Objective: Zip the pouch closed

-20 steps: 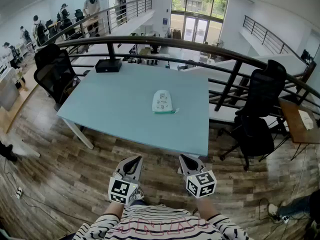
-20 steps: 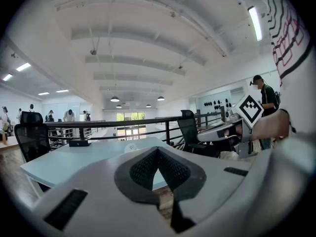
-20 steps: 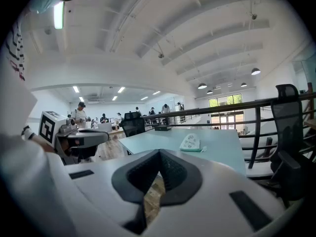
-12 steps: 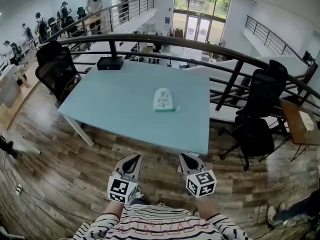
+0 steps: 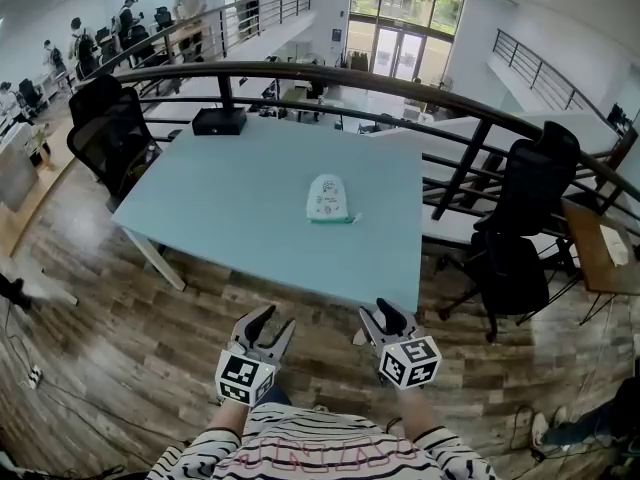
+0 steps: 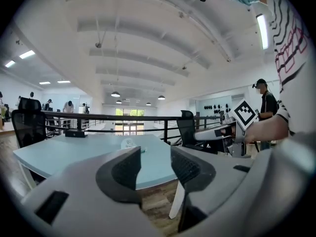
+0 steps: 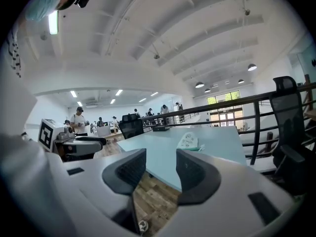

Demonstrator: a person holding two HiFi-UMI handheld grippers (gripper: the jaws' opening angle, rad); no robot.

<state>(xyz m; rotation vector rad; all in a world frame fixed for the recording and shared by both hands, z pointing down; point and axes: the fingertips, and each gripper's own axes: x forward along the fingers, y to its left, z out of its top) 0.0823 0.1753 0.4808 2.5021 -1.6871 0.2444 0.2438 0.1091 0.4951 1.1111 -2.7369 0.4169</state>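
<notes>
- Fingers (image 6: 129,169) of the left gripper (image 5: 274,319): apart, with nothing between them.
- Fingers (image 7: 129,171) of the right gripper (image 5: 376,313): likewise apart and empty.
- Both grippers: side by side over the wooden floor (image 5: 120,358), short of the near edge of the table (image 5: 220,218), and pointing toward it.
- Pouch (image 5: 326,199): lying flat on the pale blue table, right of its middle, green zip edge nearest the person, well apart from both grippers.
</notes>
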